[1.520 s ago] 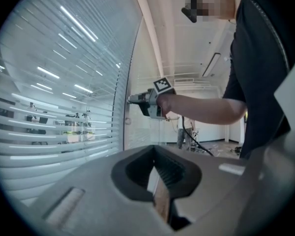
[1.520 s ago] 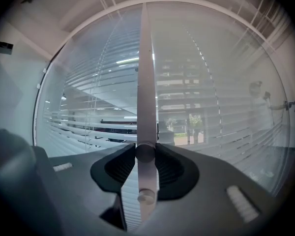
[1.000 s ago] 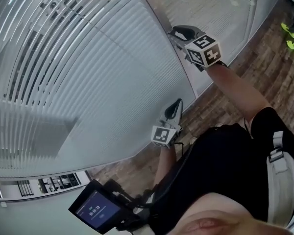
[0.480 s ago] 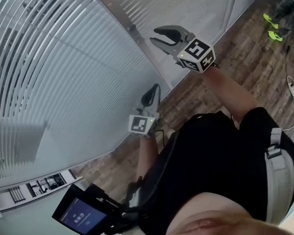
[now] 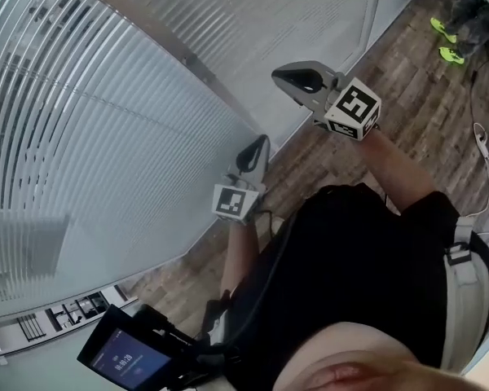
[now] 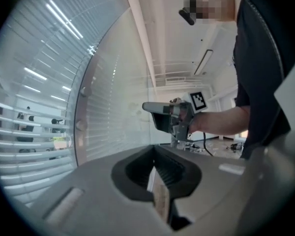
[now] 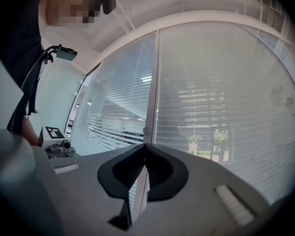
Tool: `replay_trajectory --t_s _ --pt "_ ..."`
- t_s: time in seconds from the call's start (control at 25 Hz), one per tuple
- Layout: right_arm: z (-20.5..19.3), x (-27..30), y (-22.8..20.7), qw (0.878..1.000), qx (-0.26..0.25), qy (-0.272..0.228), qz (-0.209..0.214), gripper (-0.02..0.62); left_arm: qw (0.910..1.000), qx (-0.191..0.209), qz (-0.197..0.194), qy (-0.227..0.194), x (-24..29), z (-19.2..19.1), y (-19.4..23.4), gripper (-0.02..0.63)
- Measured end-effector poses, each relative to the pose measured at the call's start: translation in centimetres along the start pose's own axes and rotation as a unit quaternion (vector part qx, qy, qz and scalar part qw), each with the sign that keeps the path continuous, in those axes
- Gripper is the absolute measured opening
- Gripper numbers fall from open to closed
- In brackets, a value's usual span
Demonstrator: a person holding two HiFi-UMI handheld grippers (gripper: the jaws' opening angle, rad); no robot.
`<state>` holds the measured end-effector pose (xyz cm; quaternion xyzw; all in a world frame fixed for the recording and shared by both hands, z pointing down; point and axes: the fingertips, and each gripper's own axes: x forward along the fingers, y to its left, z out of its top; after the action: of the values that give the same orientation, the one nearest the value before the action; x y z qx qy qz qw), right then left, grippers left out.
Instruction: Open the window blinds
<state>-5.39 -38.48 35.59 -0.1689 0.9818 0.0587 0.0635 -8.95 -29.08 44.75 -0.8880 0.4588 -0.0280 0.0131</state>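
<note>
Head view has my right gripper (image 5: 281,76) drawn back from the window blinds (image 5: 106,137). A second ago it was up at the frame post (image 5: 187,63) between two panes. Half a second ago its jaws were spread wide in open air. Now they have come together with nothing between them, and the right gripper view shows the same: the two pads meet and only the window lies beyond. My left gripper (image 5: 261,142) has shifted sideways with it. It is also closed and empty, lower down and nearer my body, and touches nothing. The blinds fill the left and top of the head view, ahead of both tools and apart from them. In the right gripper view a small round knob (image 7: 145,130) sits on the post just past my jaw tips. I take it to be the control I was working, though I cannot be sure. To the right of the post the slats stand tilted enough that greenery (image 7: 219,137) shows through the gaps. To the left of it the slats look flatter and let less through. I judge that I have let go after a turn, so one pane is at least partly opened. Closing the jaws on air means I am re-setting, either for another turn or to move to the next pane.
</note>
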Motion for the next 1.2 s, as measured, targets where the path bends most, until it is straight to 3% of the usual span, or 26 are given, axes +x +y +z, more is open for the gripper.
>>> replay_trajectory --t_s 0.24,0.56,0.88,1.2 --pt "-1.2 -5.0 2.6 0.999 -0.025 -0.003 0.042 0.006 0.9997 0.014 -0.010 0.017 1.1 0.8 -2.3 0.003" --pt "-4.7 -7.3 3.3 0.999 0.014 0.017 0.033 0.006 0.9995 0.025 0.003 0.019 1.9 0.0 -2.0 0.003" --pt "-3.7 -7.2 3.3 0.999 0.005 0.009 0.039 0.006 0.9992 0.035 0.004 0.018 2.2 0.0 -2.3 0.003" --pt "-4.7 -6.9 3.5 0.997 0.021 0.038 0.057 0.005 0.9993 0.026 0.022 0.013 2.2 0.5 -1.6 0.003"
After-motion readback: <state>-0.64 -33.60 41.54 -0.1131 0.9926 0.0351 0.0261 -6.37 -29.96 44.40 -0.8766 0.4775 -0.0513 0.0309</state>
